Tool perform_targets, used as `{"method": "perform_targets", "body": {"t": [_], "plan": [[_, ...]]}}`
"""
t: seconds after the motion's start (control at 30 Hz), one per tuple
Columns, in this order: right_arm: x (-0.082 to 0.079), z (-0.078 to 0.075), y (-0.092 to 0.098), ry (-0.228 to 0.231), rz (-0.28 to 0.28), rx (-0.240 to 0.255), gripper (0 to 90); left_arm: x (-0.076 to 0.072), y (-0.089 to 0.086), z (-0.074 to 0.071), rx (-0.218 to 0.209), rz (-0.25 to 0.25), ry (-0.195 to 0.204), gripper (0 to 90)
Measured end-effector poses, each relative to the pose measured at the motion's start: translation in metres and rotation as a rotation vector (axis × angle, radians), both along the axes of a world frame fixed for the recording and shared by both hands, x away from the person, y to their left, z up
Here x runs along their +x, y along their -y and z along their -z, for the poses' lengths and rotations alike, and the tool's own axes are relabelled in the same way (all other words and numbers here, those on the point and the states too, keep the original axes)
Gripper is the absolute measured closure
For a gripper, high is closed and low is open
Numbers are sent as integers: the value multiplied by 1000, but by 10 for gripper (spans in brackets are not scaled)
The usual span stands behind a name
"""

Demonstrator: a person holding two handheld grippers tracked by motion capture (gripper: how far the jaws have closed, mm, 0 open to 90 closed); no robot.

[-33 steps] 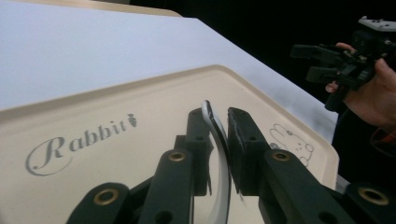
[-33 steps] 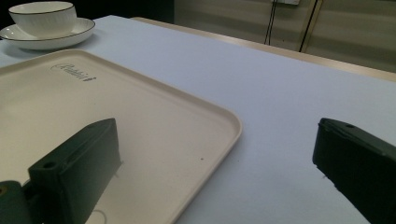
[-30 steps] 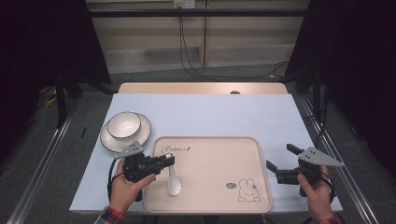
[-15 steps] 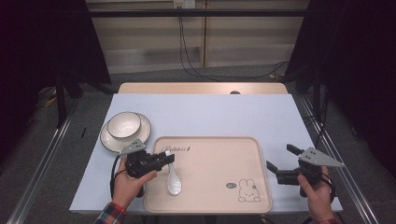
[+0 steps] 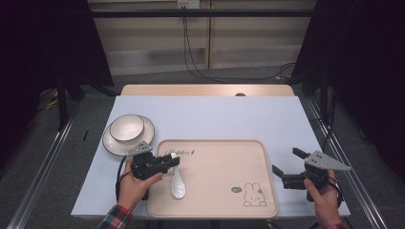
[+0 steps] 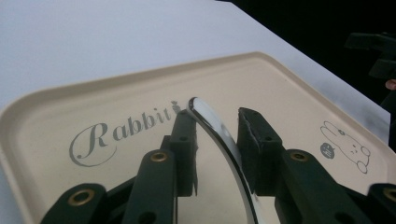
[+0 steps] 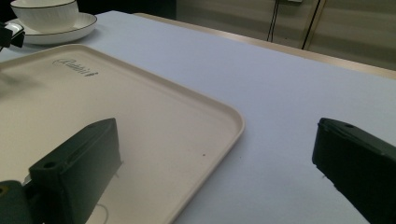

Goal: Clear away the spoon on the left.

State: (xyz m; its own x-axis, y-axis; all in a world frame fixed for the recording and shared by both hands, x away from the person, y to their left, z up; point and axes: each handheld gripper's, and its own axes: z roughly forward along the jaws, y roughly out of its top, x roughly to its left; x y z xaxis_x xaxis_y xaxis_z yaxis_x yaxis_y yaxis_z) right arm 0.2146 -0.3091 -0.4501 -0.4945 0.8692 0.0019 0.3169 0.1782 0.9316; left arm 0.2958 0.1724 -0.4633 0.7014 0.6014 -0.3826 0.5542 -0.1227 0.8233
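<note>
A white ceramic spoon [image 5: 177, 183] lies on the left part of the beige Rabbit tray [image 5: 224, 157], its bowl toward the near edge. My left gripper [image 5: 173, 161] straddles the spoon's handle. In the left gripper view the handle [image 6: 224, 140] runs up between the two pads of that gripper [image 6: 215, 122], with a gap on the right side. These jaws have just been opening, and the spoon is still between them, resting on the tray [image 6: 116, 93]. My right gripper [image 5: 287, 161] stands open beside the tray's right edge, nothing between its fingers.
A white bowl [image 5: 126, 128] sits on a dark-rimmed saucer [image 5: 114, 143] on the table left of the tray's far corner, also seen far off as the bowl [image 7: 44, 14] in the right gripper view. A rabbit drawing [image 5: 253, 194] marks the tray's near right corner.
The left gripper's jaws have parted slightly around the spoon handle. The spoon lies where it was on the tray. The right gripper has not moved.
</note>
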Motion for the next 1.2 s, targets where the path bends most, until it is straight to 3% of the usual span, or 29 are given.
{"method": "perform_targets", "body": {"t": [0.73,1.2], "plan": [[-3,0,-1,-3,-16,-1,8,6,1,7,39,-38,-36,637],[-3,0,0,-3,-22,-8,9,9,-1,6,40,-73,-4,571]]}}
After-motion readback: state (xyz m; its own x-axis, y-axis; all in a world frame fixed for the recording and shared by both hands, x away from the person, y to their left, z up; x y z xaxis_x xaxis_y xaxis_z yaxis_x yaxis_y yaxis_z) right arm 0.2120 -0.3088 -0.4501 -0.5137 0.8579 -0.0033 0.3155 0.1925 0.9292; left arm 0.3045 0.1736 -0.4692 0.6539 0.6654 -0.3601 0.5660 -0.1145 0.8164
